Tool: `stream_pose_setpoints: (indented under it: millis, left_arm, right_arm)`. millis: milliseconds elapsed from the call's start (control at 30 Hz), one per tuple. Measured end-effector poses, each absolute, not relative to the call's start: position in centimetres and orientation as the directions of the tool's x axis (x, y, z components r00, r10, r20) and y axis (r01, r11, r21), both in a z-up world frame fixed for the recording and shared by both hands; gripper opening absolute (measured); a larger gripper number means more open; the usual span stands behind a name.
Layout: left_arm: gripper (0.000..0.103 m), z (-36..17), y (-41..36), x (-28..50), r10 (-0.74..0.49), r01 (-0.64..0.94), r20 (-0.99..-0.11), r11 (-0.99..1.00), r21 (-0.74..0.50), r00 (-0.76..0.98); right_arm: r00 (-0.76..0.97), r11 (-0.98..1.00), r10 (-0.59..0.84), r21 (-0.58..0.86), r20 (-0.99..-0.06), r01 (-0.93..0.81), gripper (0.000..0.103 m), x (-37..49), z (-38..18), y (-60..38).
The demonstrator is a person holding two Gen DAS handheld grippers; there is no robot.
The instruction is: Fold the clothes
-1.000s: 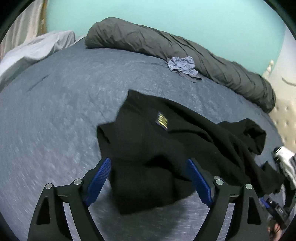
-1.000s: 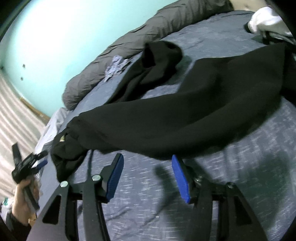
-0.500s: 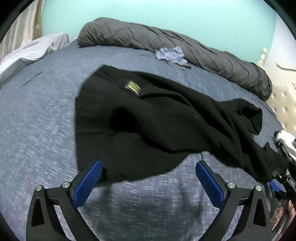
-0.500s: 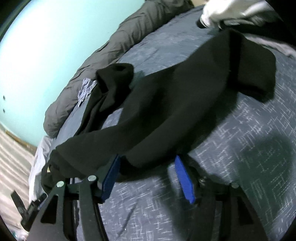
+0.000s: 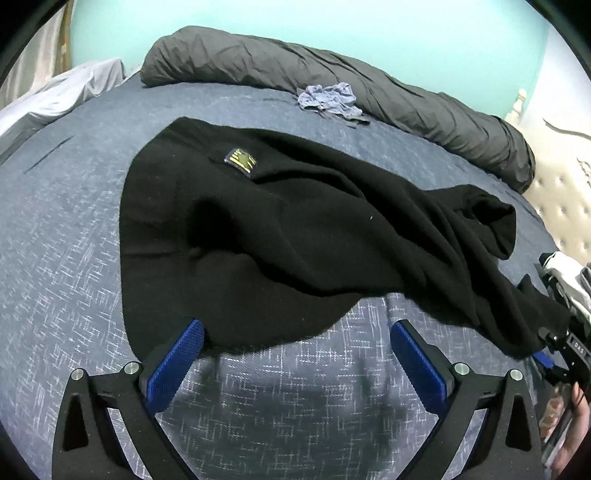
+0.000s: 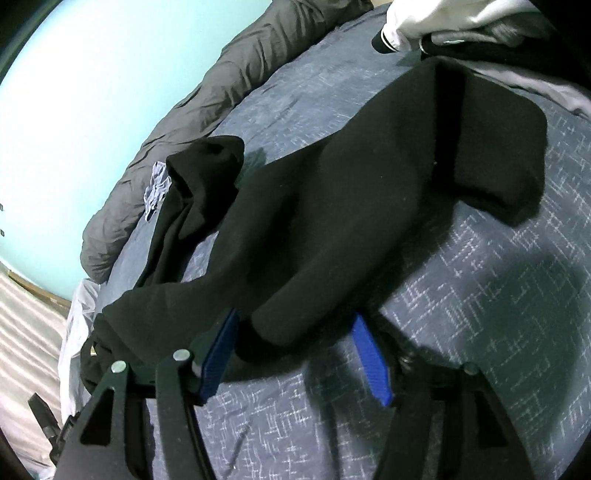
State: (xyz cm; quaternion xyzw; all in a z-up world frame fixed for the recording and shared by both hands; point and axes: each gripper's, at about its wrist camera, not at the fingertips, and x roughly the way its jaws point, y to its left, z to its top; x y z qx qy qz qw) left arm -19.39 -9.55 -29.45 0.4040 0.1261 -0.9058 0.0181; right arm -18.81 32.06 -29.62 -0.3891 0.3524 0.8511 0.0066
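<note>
A black sweater [image 5: 295, 229] with a yellow label [image 5: 242, 161] lies spread and rumpled on the blue bedcover [image 5: 66, 258]. My left gripper [image 5: 295, 356] is open just short of its near hem, and the left finger [image 5: 173, 363] touches the hem's edge. The sweater's black sleeve [image 6: 369, 206] runs across the bed in the right wrist view. Its cuff end [image 6: 273, 328] rests between the fingers of my open right gripper [image 6: 293, 350]. The hood [image 6: 207, 162] is bunched up behind the sleeve.
A rolled grey duvet [image 5: 332, 77] lines the far edge, with a crumpled blue-grey cloth [image 5: 328, 99] against it. White bedding [image 5: 55, 96] sits far left. A pile of white and grey clothes [image 6: 461, 22] lies past the sleeve, near a tufted headboard [image 5: 565, 206].
The left gripper drew back, so the sweater body that lay between its fingers now lies ahead of them. The right gripper closed in on the sleeve until the cuff came between its fingers.
</note>
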Motion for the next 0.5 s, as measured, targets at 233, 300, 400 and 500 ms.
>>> stream_pose_setpoints:
  millis: [233,300,400,500]
  left_arm:
    - [0.103,-28.0,-9.8,-18.9,0.082,0.114,-0.699,-0.967,-0.229,-0.710]
    - [0.103,-27.9,-10.2,-19.0,0.092,0.116,-0.696,-0.963,-0.245,-0.712]
    - [0.103,-27.7,-10.6,-19.1,0.101,0.119,-0.692,-0.957,-0.263,-0.715]
    - [0.103,-27.5,-10.8,-19.0,0.104,0.123,-0.686,-0.954,-0.273,-0.720]
  right_arm:
    - [-0.657,-0.790,-0.272,0.553,-0.703,-0.265,0.017,-21.2,-29.3,32.7]
    - [-0.655,-0.795,-0.281,0.552,-0.702,-0.251,0.007,-21.9,-28.4,33.1]
    - [-0.664,-0.812,-0.289,0.544,-0.690,-0.212,0.004,-23.6,-25.8,33.4]
    - [-0.687,-0.845,-0.275,0.510,-0.672,-0.161,0.004,-26.1,-21.9,33.2]
